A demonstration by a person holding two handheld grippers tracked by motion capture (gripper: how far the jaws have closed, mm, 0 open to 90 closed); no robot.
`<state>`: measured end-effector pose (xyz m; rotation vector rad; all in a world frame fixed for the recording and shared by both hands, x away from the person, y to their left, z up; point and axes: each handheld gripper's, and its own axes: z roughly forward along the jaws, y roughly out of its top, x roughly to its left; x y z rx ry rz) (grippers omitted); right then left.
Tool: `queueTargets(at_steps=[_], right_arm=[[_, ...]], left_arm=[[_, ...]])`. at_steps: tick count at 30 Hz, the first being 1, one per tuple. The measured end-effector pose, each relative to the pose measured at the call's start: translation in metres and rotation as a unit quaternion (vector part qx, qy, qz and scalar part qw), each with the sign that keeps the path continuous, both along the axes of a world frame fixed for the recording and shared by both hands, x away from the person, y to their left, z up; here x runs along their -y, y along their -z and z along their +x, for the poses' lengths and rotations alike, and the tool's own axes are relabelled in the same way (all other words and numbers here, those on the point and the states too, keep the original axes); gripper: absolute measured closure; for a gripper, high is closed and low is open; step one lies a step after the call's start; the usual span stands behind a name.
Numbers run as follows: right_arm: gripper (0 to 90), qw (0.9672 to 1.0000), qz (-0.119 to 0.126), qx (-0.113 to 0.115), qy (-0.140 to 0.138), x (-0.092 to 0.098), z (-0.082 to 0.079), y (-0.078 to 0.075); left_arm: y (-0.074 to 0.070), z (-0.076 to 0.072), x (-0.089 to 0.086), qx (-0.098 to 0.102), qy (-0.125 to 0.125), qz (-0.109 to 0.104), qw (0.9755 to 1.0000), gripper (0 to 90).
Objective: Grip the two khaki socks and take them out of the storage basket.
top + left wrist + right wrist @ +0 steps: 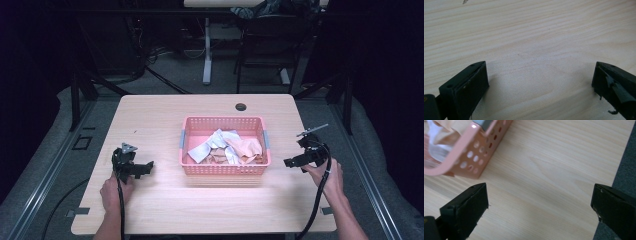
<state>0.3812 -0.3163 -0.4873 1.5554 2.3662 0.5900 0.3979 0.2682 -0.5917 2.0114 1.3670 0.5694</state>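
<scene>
Wide-apart jaws over pale wooden table [150, 115]

Black two-jawed tool [131, 165] trailing black cable.

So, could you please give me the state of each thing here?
Basket: upright on the table, apart from both grippers.
Cloths: crumpled, piled in the basket.
Left gripper: open, nothing held, over bare table.
Right gripper: open, nothing held, beside the basket.

A round dark hole [241, 106] marks the wooden table's [165, 112] far edge.
</scene>
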Motion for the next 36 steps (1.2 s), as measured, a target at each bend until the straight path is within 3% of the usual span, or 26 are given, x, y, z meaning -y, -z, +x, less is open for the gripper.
queueTargets(at_steps=[16, 29, 36], right_arm=[[0.0, 0.9986, -0.008, 0.017, -0.050, -0.049, 0.015, -0.039], [2.1, 0.9960, 0.005, 0.034, -0.083, -0.094, 0.028, -0.039], [14.3, 0.9939, 0.009, 0.021, -0.108, -0.120, 0.036, -0.029]], left_arm=[[0.000, 0.000, 0.000, 0.001, -0.001, 0.000, 1.0000, 0.3], [0.000, 0.000, 0.000, 0.000, -0.001, -0.001, 1.0000, 0.3], [0.000, 0.000, 0.000, 0.000, -0.001, -0.001, 1.0000, 0.3]])
